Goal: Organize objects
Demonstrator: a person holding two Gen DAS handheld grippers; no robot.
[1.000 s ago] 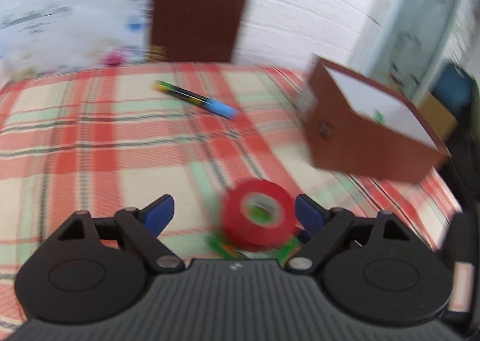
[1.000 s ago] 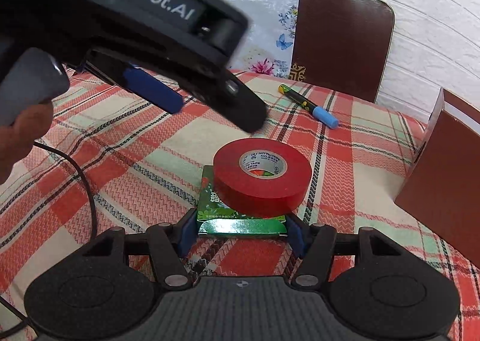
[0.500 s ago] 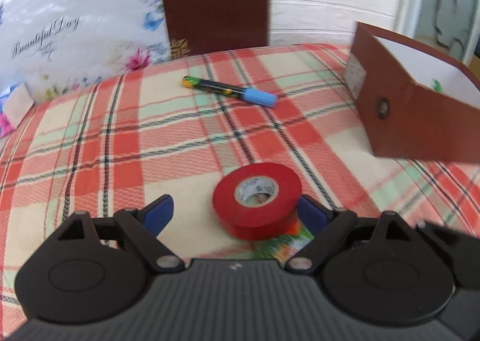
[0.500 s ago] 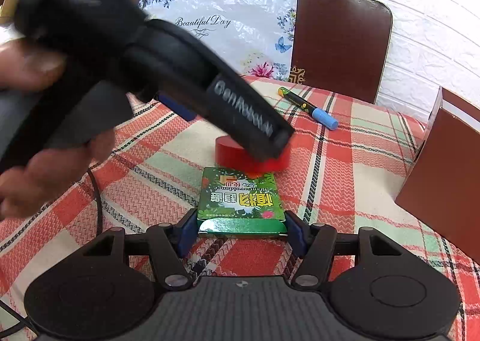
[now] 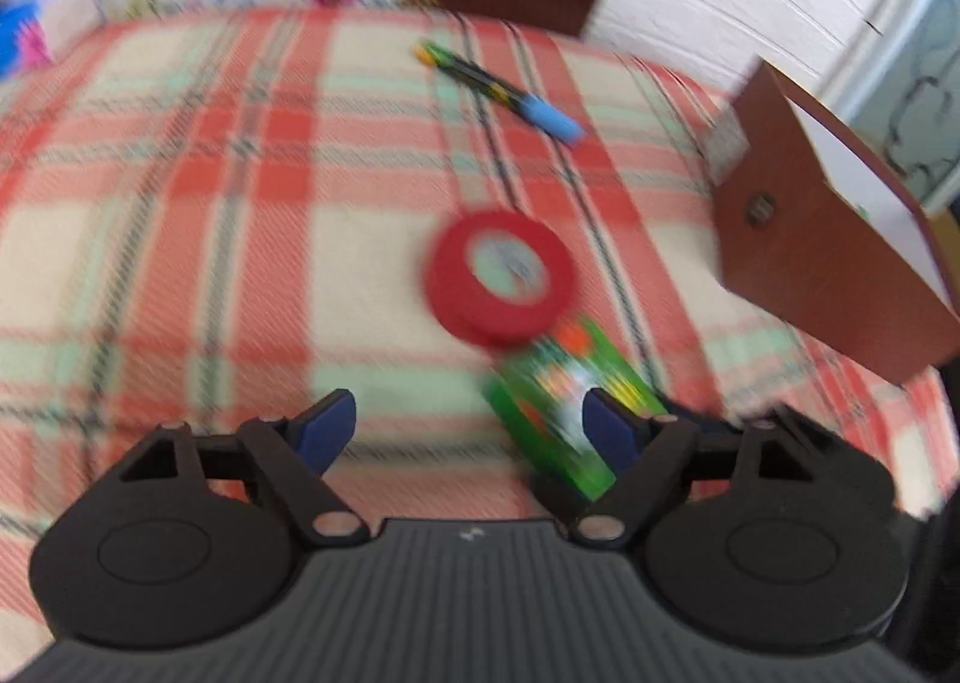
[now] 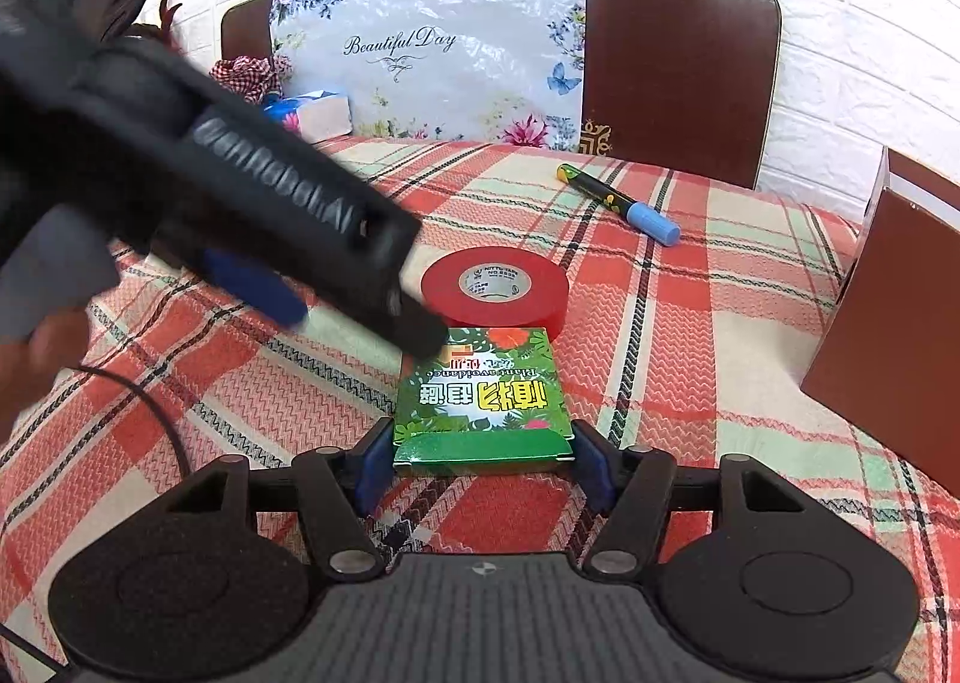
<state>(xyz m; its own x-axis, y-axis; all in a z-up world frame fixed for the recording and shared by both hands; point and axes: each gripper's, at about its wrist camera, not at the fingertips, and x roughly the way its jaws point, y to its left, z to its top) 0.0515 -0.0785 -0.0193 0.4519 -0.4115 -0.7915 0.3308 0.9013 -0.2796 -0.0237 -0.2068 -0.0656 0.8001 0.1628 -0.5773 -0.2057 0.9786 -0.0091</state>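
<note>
Left gripper (image 5: 465,422): released, nothing between the fingers; the jaws have just been narrowing. In the right view its black body crosses the upper left and hides the cloth behind it.
Right gripper (image 6: 483,458): grasping the green box (image 6: 483,392) at its near end, pads against both sides.
Blurred: the whole left view is smeared, so the print on the box cannot be read there.
Tape (image 6: 495,291): red roll lying flat, just beyond the box and touching its far edge.
Pen (image 6: 621,204): blue-capped, lying apart towards the far edge.
Cut off: brown carton (image 6: 882,323) at the right edge, only partly in view.
Counter (image 6: 720,287): covered in red, cream and green plaid cloth.
Room: white brick-pattern wall, brown chair back (image 6: 678,65), floral sheet reading "Beautiful Day".
</note>
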